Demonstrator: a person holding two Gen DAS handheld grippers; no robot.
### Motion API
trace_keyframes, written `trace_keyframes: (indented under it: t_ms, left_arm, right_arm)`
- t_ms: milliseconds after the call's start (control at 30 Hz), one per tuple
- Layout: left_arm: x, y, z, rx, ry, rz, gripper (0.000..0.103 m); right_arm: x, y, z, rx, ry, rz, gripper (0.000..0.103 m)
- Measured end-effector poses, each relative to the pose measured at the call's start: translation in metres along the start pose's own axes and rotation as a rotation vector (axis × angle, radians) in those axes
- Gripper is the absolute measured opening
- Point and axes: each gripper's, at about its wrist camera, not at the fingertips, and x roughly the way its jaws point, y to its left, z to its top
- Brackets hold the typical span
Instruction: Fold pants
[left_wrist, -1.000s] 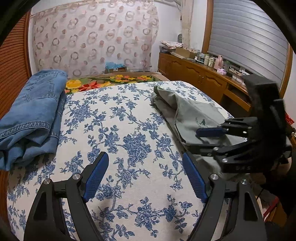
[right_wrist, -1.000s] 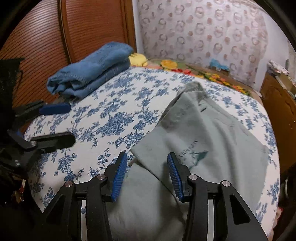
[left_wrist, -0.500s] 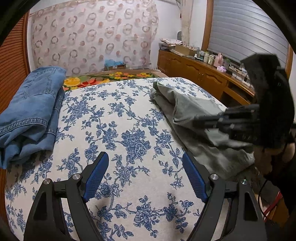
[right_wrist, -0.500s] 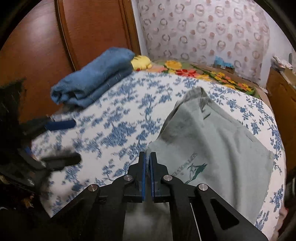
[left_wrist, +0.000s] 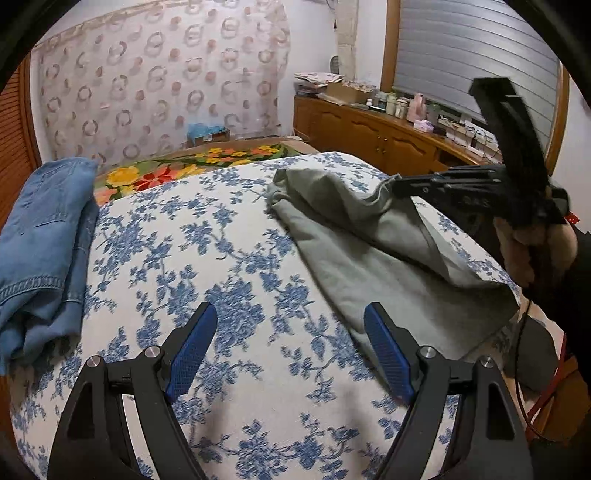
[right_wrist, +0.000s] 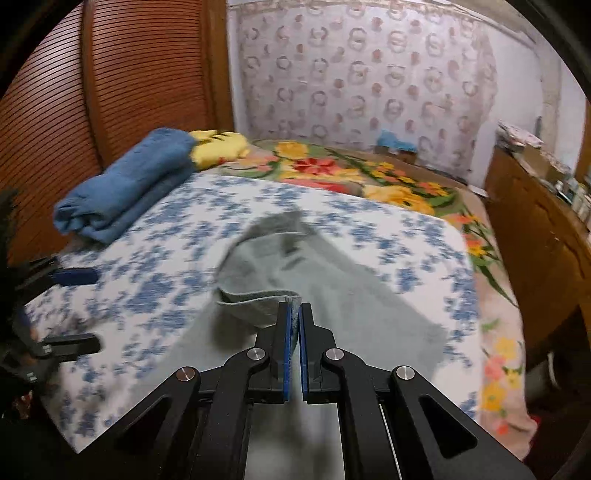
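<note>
Item: grey-green pants (left_wrist: 369, 258). They lie on the right half of the bed, on the blue-floral sheet (left_wrist: 207, 266), their far end bunched near the middle of the bed and their near end reaching the bed's right edge. One hem corner is lifted off the sheet; the cloth under it slopes down to the rest of the garment.

Item: your right gripper (right_wrist: 294, 314). Its blue pads are clenched on that lifted hem, a strip of cloth pinched between them. In the left wrist view the same gripper (left_wrist: 391, 184) shows side-on above the pants, with your hand (left_wrist: 535, 251) around its handle at the right edge.

Item: your left gripper (left_wrist: 290, 347). Its fingers are released and spread wide above bare sheet, with nothing between them, just left of the pants' near edge. It also shows at the left edge of the right wrist view (right_wrist: 74, 310).

Item: folded blue jeans (left_wrist: 40, 236). Stacked at the bed's left edge, well apart from the pants.

Item: flowered blanket (right_wrist: 369, 177). Spread beyond the sheet's far edge.

Item: wooden sideboard (left_wrist: 369, 136). Stands right of the bed, under the shuttered window, its top crowded with small things.
</note>
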Motion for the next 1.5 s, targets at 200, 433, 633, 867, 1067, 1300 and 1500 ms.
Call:
trace_keyframes:
  t_ms: [200,433,633,867,1067,1300,1500]
  left_arm:
    - [0.01,-0.009,-0.001,0.005,0.023,-0.026,0.082]
    - [0.022,-0.018,-0.011,0.008,0.064,-0.044,0.082]
    - [0.025,-0.02,-0.014,0.009,0.072,-0.044,0.082]
    - [0.025,-0.021,-0.016,0.009,0.076,-0.039,0.082]
    - [0.027,-0.019,-0.016,0.003,0.08,-0.039,0.082]
    - [0.024,-0.02,-0.018,0.007,0.076,-0.039,0.082]
    - [0.021,-0.023,-0.021,0.012,0.075,-0.044,0.082]
  right_arm:
    - [0.01,-0.021,0.001,0.049,0.008,-0.059,0.004]
    - [0.016,-0.038,0.002,0.089,-0.003,-0.138,0.004]
    - [0.024,-0.048,0.002,0.128,0.018,-0.214,0.004]
    - [0.051,-0.046,0.002,0.153,0.086,-0.261,0.004]
    - [0.054,-0.048,0.008,0.168,0.098,-0.265,0.005]
    - [0.022,-0.048,-0.013,0.188,0.041,-0.208,0.036]
    - [-0.012,-0.019,-0.054,0.182,0.037,-0.129,0.037]
